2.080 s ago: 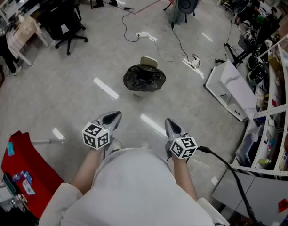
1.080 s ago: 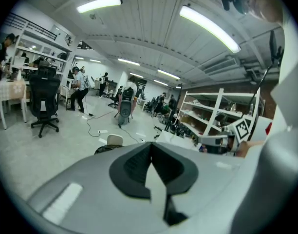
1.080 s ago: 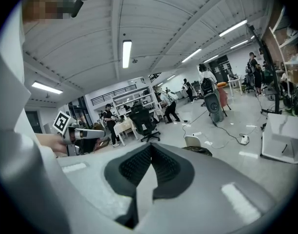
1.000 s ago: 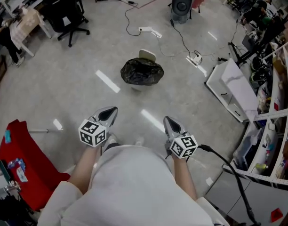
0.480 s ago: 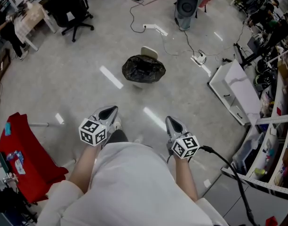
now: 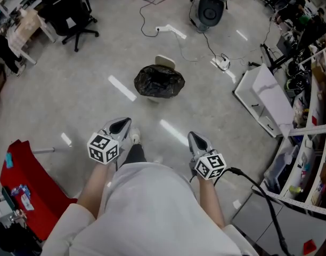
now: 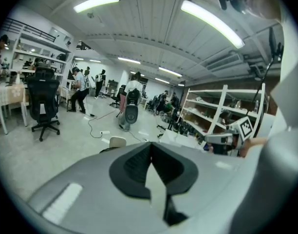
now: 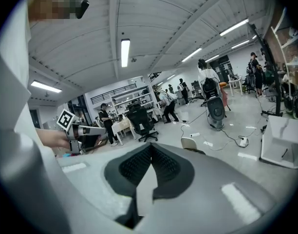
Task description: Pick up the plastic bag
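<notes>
A black plastic bag (image 6: 159, 81) lines a small bin on the floor, with a pale lid (image 6: 164, 62) standing up behind it. Both grippers are held close to the person's body, well short of the bag. My left gripper (image 6: 122, 125) points toward the bag with its jaws shut and nothing in them. My right gripper (image 6: 194, 138) is also shut and empty. In the left gripper view the jaws (image 7: 150, 146) meet, and only the pale lid (image 7: 118, 142) shows above them. The right gripper view shows its jaws (image 8: 150, 149) pressed together and the lid (image 8: 189, 143) beyond.
A black office chair (image 6: 72, 9) stands at the far left and a grey floor fan (image 6: 208, 5) at the far middle. Cables and a power strip (image 6: 170, 31) lie behind the bin. A white cabinet (image 6: 261, 100) and shelves (image 6: 312, 143) line the right. A red cart (image 6: 24, 180) is near left.
The view sways slightly as the person steps, and a dark leg now shows between the grippers. Both grippers stay shut in front of the body. The bag has not moved.
</notes>
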Motion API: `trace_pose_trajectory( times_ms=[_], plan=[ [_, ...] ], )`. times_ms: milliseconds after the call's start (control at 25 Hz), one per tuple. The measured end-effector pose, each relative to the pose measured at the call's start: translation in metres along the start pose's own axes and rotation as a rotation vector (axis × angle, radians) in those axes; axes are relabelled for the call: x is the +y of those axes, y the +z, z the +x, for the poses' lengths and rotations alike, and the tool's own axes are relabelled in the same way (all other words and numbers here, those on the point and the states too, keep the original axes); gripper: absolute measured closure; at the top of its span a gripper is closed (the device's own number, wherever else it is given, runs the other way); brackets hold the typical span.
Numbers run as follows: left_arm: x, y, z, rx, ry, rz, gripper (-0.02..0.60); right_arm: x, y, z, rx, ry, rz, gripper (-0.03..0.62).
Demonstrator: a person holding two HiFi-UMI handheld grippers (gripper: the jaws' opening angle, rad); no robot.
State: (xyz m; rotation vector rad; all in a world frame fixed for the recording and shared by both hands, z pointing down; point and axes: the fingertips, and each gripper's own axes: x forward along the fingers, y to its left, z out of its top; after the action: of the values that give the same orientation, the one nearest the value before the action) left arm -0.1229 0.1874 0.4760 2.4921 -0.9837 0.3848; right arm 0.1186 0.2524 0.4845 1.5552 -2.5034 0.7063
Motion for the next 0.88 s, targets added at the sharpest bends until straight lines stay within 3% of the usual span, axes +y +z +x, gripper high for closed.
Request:
trace_pose_trajectory(
  times_ms=[240, 640, 880],
  plan=[
    [0.057, 0.023, 0.021, 0.020, -0.026, 0.015, 0.577, -0.007, 0.015, 0.054, 0.020, -0.048, 0.016, 0.592],
    [0.150, 0.064, 0.051, 0.069, -0.096, 0.110, 0.577, -0.001, 0.054, 0.150, 0.019, -0.118, -0.012, 0.592],
    [0.189, 0.078, 0.067, 0.086, -0.131, 0.121, 0.577, -0.004, 0.062, 0.184, 0.039, -0.168, -0.010, 0.592]
  ],
)
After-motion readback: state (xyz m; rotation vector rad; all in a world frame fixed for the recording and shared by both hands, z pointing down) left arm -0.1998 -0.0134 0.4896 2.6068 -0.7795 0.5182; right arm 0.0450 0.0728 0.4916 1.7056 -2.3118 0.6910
